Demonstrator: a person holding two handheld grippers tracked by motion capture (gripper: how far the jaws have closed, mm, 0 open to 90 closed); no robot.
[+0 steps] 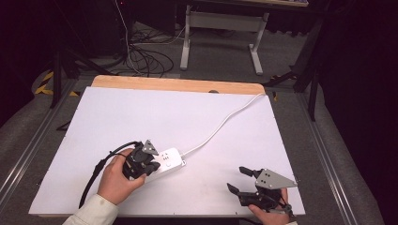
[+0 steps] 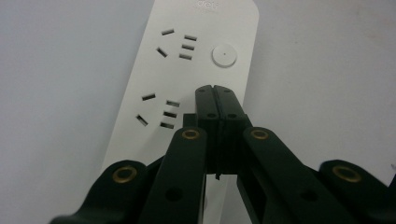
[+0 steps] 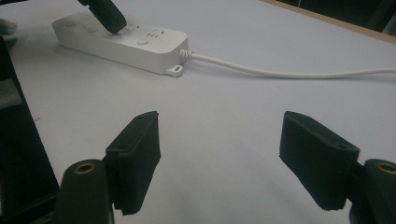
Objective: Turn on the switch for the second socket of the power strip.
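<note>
A white power strip (image 1: 170,159) lies on the white table top, left of centre near the front. Its white cable (image 1: 225,121) runs to the far right edge. My left gripper (image 1: 152,165) is over the strip, jaws shut with nothing between them. In the left gripper view the closed tips (image 2: 215,89) stand over the strip (image 2: 154,70), just short of its round button (image 2: 224,55). My right gripper (image 1: 238,179) is open near the front right, apart from the strip. Its view shows open jaws (image 3: 219,154) over bare table, the strip (image 3: 140,44) and the left gripper's tip (image 3: 105,16) on it.
The white table sheet (image 1: 141,112) has a wooden strip (image 1: 178,84) along its far edge. The cable (image 3: 289,72) crosses the table between the strip and the far right. Beyond the table are floor cables (image 1: 145,58) and a white desk frame (image 1: 220,28).
</note>
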